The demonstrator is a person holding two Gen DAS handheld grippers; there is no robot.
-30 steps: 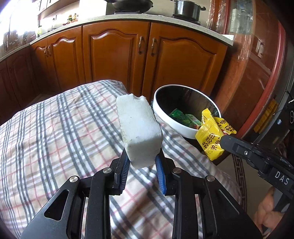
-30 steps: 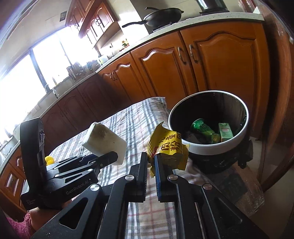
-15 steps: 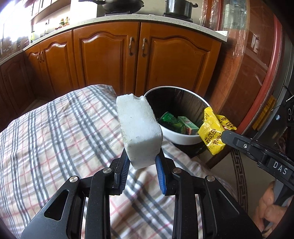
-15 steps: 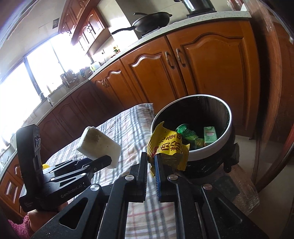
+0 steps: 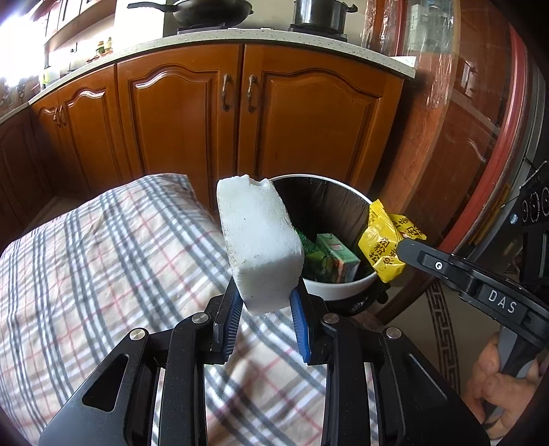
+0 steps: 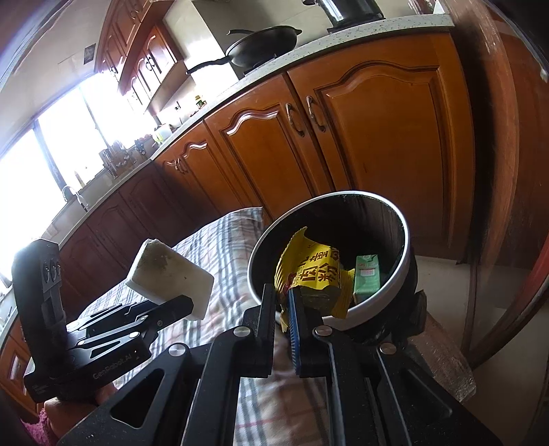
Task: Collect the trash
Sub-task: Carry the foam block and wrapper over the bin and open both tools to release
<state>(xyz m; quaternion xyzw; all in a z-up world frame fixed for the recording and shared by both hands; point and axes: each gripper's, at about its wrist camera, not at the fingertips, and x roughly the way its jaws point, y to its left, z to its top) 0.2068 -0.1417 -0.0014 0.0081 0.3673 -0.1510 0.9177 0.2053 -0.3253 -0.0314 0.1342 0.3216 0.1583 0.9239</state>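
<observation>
L gripper tilts down over the plaid cloth, blue pads clamped on the lower end of a white foam block; block stands up and leans toward the bin, its far face greenish-stained in the R view. R gripper also angled down, jaws nearly together, pinching a yellow snack wrapper w/ its top over the bin's mouth. Bin = white rim, black liner, standing just past the cloth's edge, in front of wooden cabinet doors. Inside: a green carton and sth else green, mostly hidden behind the block in the L view, behind the wrapper in the R view; can't tell what it is. Bare hand on the R gripper's handle, cut off at frame edge. On the counter a black wok and a pot, tops cropped. Window area at left blown out; small items there unreadable.
</observation>
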